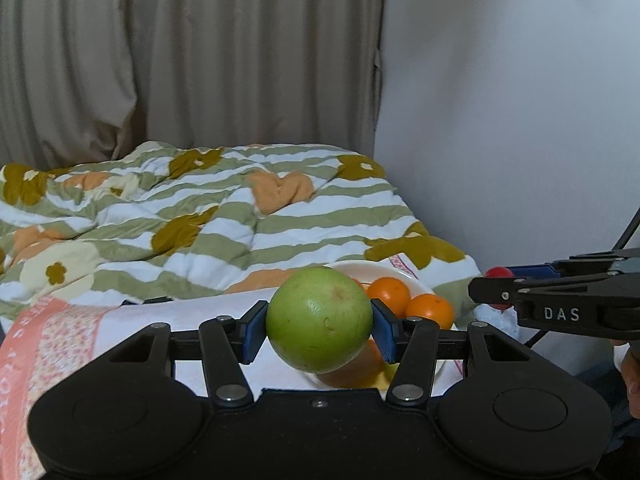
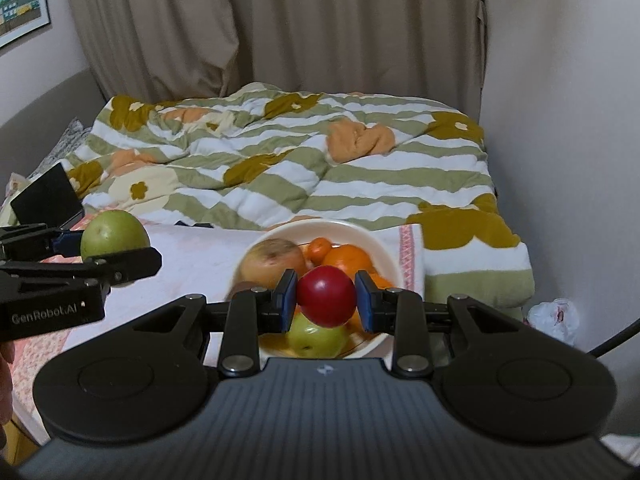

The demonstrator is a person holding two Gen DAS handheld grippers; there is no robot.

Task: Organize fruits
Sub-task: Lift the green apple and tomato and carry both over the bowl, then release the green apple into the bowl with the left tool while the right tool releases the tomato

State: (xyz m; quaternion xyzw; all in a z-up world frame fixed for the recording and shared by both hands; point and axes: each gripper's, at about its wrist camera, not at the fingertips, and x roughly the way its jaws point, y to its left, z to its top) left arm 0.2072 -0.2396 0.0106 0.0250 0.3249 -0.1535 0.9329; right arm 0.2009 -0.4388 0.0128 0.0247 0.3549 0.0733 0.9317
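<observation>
Right wrist: oranges (image 2: pixel 348 258) in bowl (image 2: pixel 390 256)

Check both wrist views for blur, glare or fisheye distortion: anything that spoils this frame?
Left wrist: green apple sharp, dark fisheye vignette in the top corners, wall evenly lit, no glare. Right wrist: white bowl and its fruit smeared by blur, red fruit in the pads fairly sharp, curtain bowed by the lens.

Glossy red fruit (image 2: pixel 327 295), cloth quilt (image 2: pixel 304 168), matt tool (image 2: pixel 327 300)

Both wrist views face the bowl (image 2: pixel 390 256) closely.
</observation>
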